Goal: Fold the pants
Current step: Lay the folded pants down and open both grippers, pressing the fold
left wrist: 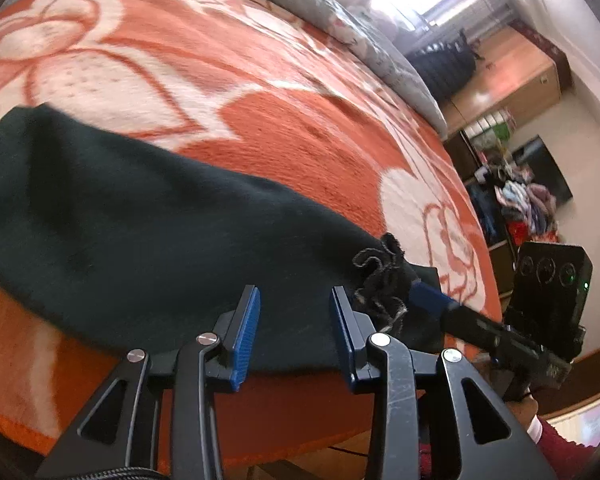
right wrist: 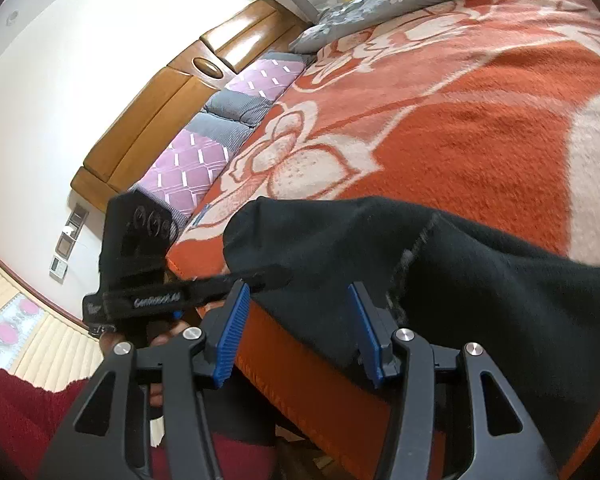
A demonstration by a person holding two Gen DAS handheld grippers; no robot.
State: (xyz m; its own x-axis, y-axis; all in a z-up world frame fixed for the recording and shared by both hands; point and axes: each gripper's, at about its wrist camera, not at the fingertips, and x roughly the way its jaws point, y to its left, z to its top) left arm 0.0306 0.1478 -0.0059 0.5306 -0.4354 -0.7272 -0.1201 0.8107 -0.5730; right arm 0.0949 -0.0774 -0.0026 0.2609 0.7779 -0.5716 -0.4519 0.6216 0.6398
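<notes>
Black pants (left wrist: 148, 224) lie on the orange and cream floral blanket (left wrist: 300, 120), near the bed's front edge. My left gripper (left wrist: 294, 320) is open, its blue pads (left wrist: 246, 336) low over the pants' near edge, holding nothing. My right gripper (right wrist: 296, 320) is open too, its pads (right wrist: 230, 336) over the near edge of the pants (right wrist: 440, 264). In the left wrist view the right gripper (left wrist: 432, 298) reaches in from the right beside a ruffled hem (left wrist: 380, 276). In the right wrist view the left gripper (right wrist: 268, 274) reaches in from the left, against the pants' end.
A grey floral quilt (left wrist: 340, 20) lies along the bed's far side. A wooden headboard (right wrist: 160, 100) and purple and grey pillows (right wrist: 204, 148) stand at the bed's left end. Shelves with clothes (left wrist: 516, 204) stand past the right side. The floor (right wrist: 40, 340) lies below.
</notes>
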